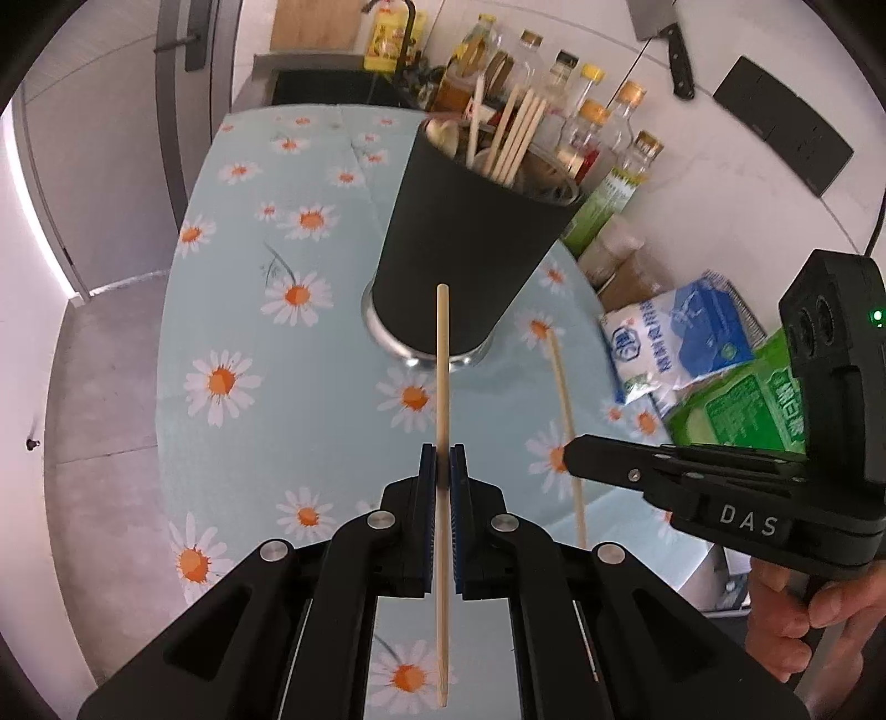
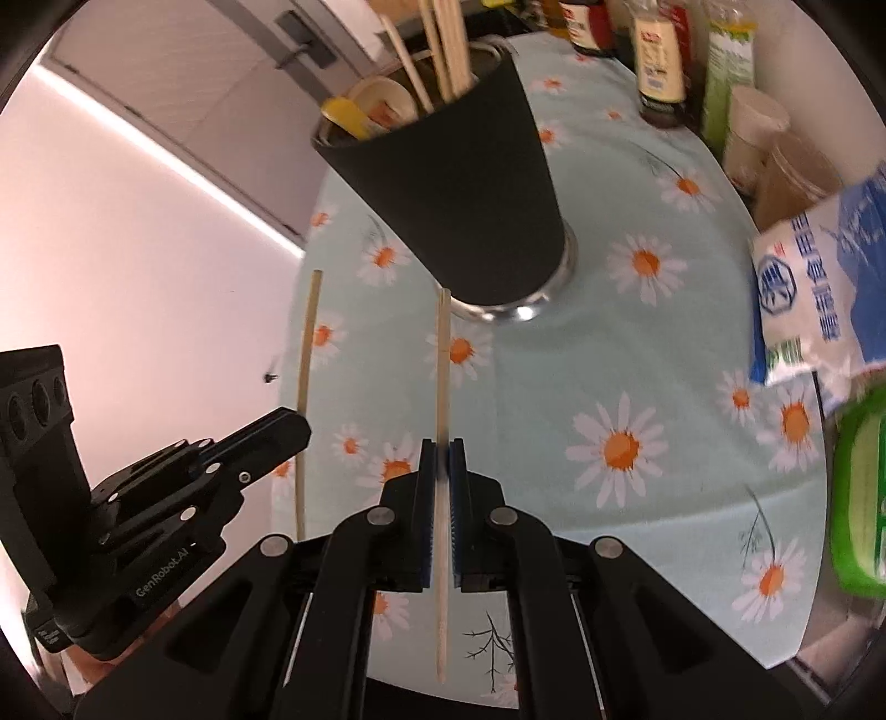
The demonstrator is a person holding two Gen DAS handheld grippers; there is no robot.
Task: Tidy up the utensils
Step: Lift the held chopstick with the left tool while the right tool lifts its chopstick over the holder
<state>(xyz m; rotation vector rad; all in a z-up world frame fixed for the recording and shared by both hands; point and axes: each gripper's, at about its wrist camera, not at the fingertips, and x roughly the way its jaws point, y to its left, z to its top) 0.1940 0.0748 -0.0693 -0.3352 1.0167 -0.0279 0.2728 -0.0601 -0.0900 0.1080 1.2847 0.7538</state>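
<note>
Item, nearest the lens: left gripper (image 1: 443, 462), blue pads pressed together on a single wooden chopstick (image 1: 442, 387), pinched near its middle so both ends projected clear, the upper end toward the black utensil holder (image 1: 470, 243); judged carried thus for dropping endwise into that holder; right gripper (image 2: 443, 459), likewise clamped on a second chopstick (image 2: 443, 387), held in the same lengthwise fashion, presumably for the same destination; both sticks off the daisy-print tablecloth (image 1: 249, 332), the grippers side by side and near each other, apart; holder upright on a metal base toward the back of the table, already stocked with several chopsticks (image 1: 515, 133) and spoon-like pieces, the yellow one (image 2: 346, 116) not identifiable; bottles (image 1: 587, 111) ranked behind the holder against the wall, labels unreadable; blue-and-white bag (image 1: 686, 327) and green packet (image 1: 742, 410) at the table's right, both blurred in the right view and partly cut off; cleaver (image 1: 664, 39) hung on the wall, blade cropped by the frame; a hand (image 1: 797, 620) seen only in part beneath the right gripper's body; holder's interior depth hidden.
</note>
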